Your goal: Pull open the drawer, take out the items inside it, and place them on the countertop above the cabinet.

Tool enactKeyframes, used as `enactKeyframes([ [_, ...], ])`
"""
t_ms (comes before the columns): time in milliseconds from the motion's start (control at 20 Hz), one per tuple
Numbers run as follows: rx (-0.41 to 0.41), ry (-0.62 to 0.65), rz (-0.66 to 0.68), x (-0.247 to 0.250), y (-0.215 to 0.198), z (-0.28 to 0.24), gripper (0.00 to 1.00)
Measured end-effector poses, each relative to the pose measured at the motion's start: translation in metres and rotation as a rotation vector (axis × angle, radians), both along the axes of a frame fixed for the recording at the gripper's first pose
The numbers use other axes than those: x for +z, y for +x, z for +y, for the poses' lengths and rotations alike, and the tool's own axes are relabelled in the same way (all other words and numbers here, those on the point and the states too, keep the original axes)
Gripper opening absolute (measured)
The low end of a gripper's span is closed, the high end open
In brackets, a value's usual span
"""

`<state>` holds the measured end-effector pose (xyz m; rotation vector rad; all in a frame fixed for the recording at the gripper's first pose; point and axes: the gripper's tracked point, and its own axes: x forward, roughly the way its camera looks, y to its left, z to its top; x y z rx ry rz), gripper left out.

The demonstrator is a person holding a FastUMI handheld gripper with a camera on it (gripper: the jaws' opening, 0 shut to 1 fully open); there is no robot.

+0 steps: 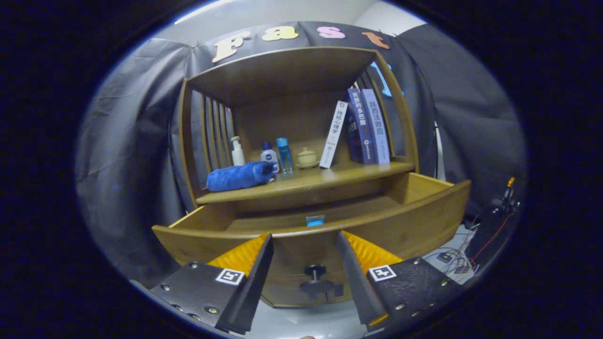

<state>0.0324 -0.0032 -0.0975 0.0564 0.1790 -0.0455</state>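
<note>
Right, gripper view: your tool (305,263) is spread wide, fingers apart, gripping nothing. It sits just in front of the drawer (414,221), which is pulled out toward you. The drawer's dark knob (314,271) shows in the gap between the two fingers, near their tips but not touched by either.

Inside the drawer, a small blue item (314,220) lies near the front wall, roughly centred, just beyond the fingers. You only see its top edge over the drawer front, so I can't tell what it is.

Above the drawer is the cabinet's surface (330,178). On it, left to right:
- rolled blue towel (240,176) lying on its side at the near left edge
- white pump bottle (237,151) behind the towel, upright
- small white bottle with a blue cap (269,156), just beside the towel's right end
- clear blue bottle (284,155), upright, just right of that
- small cream lidded pot (306,157), further right
- white book (333,134) leaning rightward toward the others
- two blue books (369,126) standing against the right side slats

Wooden top panel (282,70) roofs the shelf space; slatted sides on left and right.

Far right, beyond the cabinet, some cables (454,263) lie on the floor beside dark equipment (494,226).
</note>
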Motion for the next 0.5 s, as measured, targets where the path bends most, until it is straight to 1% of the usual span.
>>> enactKeyframes([
  [250,-0.012,-0.074,0.089,0.006,0.002,0.001,0.81],
  [350,0.004,-0.081,0.078,0.020,0.004,0.007,0.81],
  [450,0.011,-0.080,0.030,0.042,0.015,0.016,0.81],
  [500,-0.009,-0.082,0.024,0.053,0.023,0.015,0.81],
])
